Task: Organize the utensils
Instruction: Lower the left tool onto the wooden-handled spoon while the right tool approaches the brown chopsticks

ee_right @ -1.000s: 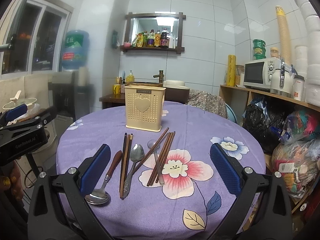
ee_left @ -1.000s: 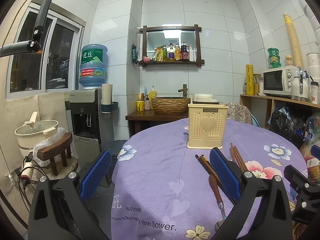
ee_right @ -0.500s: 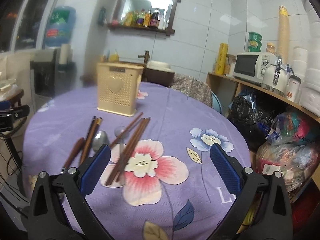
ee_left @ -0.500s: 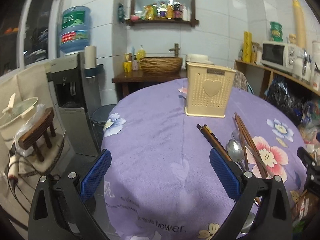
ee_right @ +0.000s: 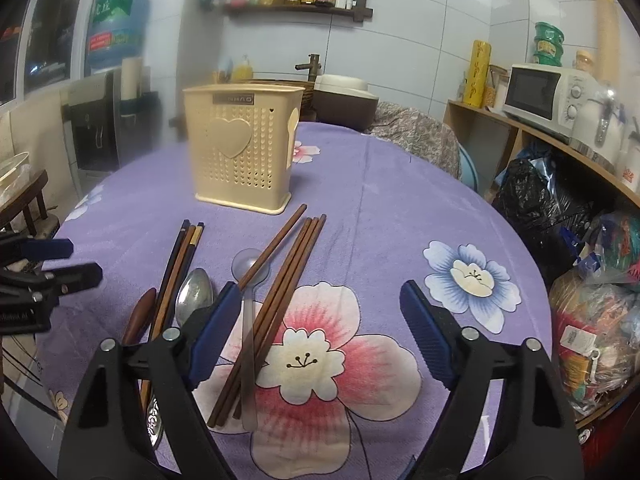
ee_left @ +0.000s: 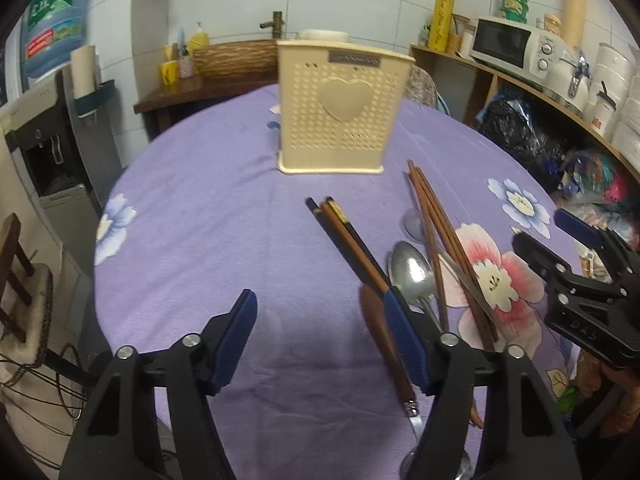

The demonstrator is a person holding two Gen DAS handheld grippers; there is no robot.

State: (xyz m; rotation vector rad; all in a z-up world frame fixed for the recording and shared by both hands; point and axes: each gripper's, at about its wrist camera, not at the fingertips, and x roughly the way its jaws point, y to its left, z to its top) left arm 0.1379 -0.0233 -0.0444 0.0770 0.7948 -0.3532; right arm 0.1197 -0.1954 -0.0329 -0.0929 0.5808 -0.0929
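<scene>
A cream perforated holder (ee_left: 340, 108) (ee_right: 240, 152) with a heart stands on the purple flowered tablecloth (ee_left: 224, 216). In front of it lie dark chopsticks (ee_left: 344, 236) (ee_right: 180, 264), brown chopsticks (ee_left: 440, 232) (ee_right: 288, 272), a metal spoon (ee_left: 412, 272) (ee_right: 194, 296), a clear plastic spoon (ee_right: 250, 264) and a wooden-handled spoon (ee_left: 380, 332) (ee_right: 138, 316). My left gripper (ee_left: 320, 300) hovers over the cloth, jaws closing; the wooden handle shows just inside its right finger, not pressed. My right gripper (ee_right: 320, 292) hangs above the brown chopsticks and clear spoon, jaws closing, gripping nothing.
A shelf at the right carries a microwave (ee_right: 540, 96), with stuffed bags (ee_right: 540, 208) under it. A water dispenser (ee_left: 52, 128) and a wooden stool (ee_left: 16, 264) stand left of the round table. Each gripper shows at the edge of the other's view.
Both grippers have tipped downward and come in closer over the utensils. The left one swung right toward the spoons. Both pairs of jaws stand narrower than before.
</scene>
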